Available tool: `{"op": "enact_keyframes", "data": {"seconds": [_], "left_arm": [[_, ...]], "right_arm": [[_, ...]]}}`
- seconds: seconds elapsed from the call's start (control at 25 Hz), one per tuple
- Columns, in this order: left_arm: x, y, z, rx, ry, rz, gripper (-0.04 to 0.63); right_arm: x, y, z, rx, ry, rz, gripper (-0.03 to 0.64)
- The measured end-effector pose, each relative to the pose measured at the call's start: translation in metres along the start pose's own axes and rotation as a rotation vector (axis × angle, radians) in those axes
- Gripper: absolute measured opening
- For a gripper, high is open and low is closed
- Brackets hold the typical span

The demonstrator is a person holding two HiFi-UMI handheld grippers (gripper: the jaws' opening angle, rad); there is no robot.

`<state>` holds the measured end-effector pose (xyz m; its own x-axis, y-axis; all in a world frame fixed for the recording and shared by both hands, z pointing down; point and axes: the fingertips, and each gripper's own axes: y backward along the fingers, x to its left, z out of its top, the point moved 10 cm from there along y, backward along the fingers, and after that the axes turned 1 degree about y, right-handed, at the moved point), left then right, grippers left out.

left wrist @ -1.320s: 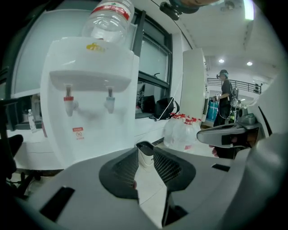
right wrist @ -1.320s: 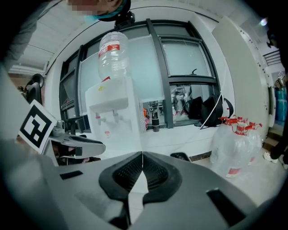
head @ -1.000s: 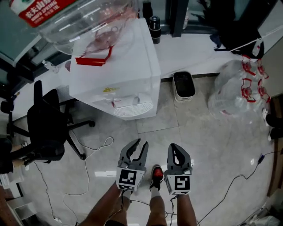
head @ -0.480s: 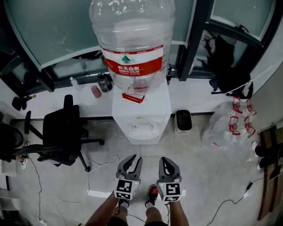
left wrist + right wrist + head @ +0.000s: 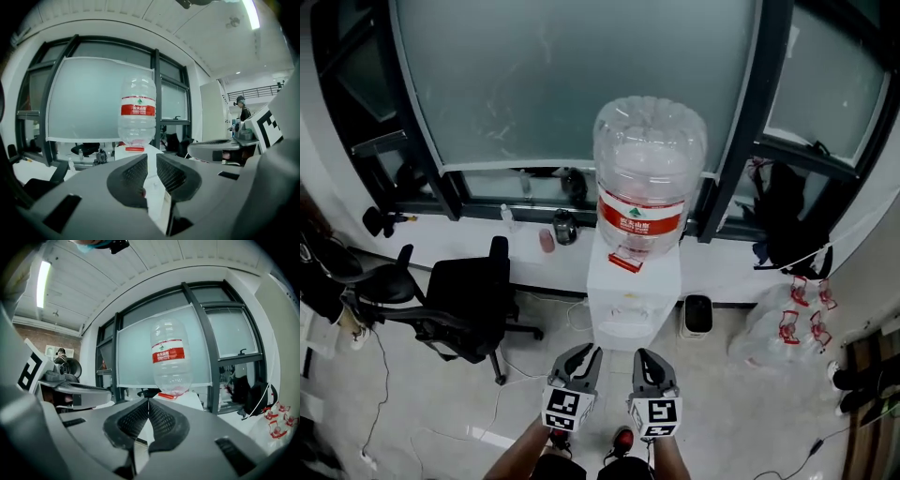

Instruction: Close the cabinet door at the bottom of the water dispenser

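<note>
Both grippers have risen since a second ago, and the water dispenser (image 5: 634,302) stands well ahead of their fingertips, its cabinet door hidden. On the left gripper (image 5: 585,355) the jaws, just closing, stay narrowly parted and empty; the right gripper (image 5: 646,359) is clenched on nothing.

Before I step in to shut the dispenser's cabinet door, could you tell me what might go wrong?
A loose cable lies on the floor beside your path to the water dispenser; a foot could catch it. The big bottle sits high on top, so a hard shove low down might rock it.
</note>
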<state>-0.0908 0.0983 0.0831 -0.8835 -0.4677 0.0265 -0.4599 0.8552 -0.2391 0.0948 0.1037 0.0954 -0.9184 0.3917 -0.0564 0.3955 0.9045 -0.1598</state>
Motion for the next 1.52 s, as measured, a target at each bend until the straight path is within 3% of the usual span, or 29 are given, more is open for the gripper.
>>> {"op": "enact_keyframes", "data": {"seconds": [0.4,0.96,1.52], "left_arm": [[0.034,0.052,0.049,-0.017,-0.016,0.053,0.048],[0.053,0.057,0.065,-0.036,-0.016,0.051,0.041],[0.045,0.058,0.069,-0.055,-0.03,0.036,0.04]], "right_arm": [[0.041,0.001,0.066,-0.033,0.036,0.039,0.017],[0.057,-0.012,0.075,-0.03,0.082,0.029,0.017],[0.056,-0.001,0.078,-0.05,0.077,0.011,0.017]]}}
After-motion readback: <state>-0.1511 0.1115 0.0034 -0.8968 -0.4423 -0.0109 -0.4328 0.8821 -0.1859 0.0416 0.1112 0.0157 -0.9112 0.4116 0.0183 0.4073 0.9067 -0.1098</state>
